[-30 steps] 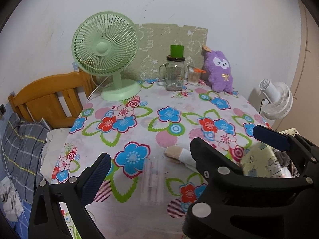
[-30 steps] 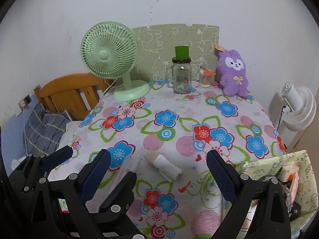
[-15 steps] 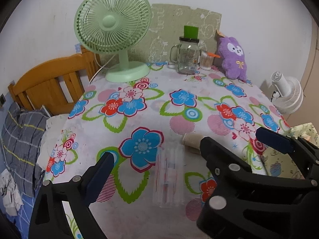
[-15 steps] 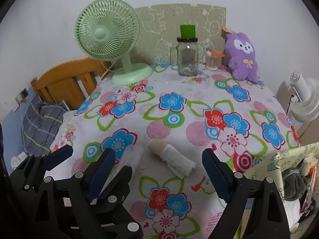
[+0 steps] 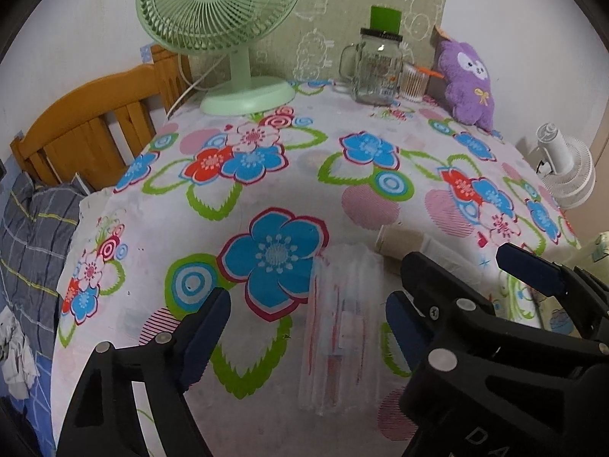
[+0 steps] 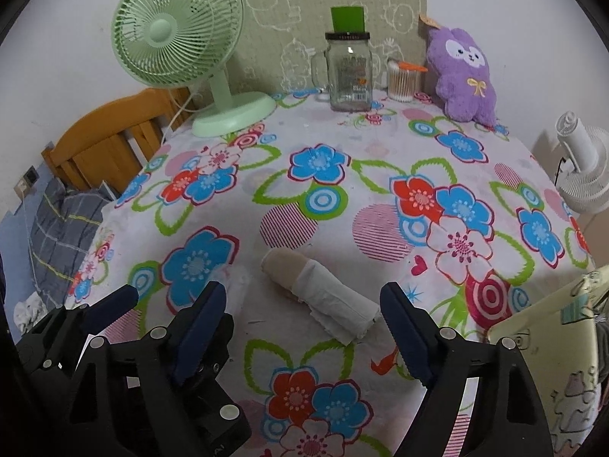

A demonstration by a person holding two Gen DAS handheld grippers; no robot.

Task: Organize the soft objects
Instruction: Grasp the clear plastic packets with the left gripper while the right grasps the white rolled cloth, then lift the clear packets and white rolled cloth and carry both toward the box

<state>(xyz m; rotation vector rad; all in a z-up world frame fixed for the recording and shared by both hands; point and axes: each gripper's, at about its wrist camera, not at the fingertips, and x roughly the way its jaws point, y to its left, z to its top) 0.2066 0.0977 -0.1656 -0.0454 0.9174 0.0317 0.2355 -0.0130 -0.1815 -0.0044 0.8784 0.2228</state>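
A rolled beige and white cloth bundle point(image 6: 323, 289) lies on the flowered tablecloth; my right gripper point(image 6: 304, 316) is open and empty, its jaws standing on either side of it, just above. In the left wrist view the roll point(image 5: 403, 242) is partly hidden behind the right gripper. A clear plastic packet with red stripes point(image 5: 340, 323) lies flat on the cloth. My left gripper point(image 5: 304, 327) is open and empty, low over the packet. A purple plush bunny point(image 6: 462, 76) sits at the table's back right.
A green desk fan point(image 6: 182, 38), a glass jar with a green cup on it point(image 6: 350, 72) and a cotton swab cup point(image 6: 401, 83) stand at the back. A patterned storage bag point(image 6: 548, 365) hangs at the right edge. A wooden bed frame point(image 5: 91, 129) is left; a white fan point(image 6: 582, 167) is right.
Both grippers have moved forward and down toward the table. The left one now straddles the plastic packet and the right one the cloth roll. Nothing on the table has moved.
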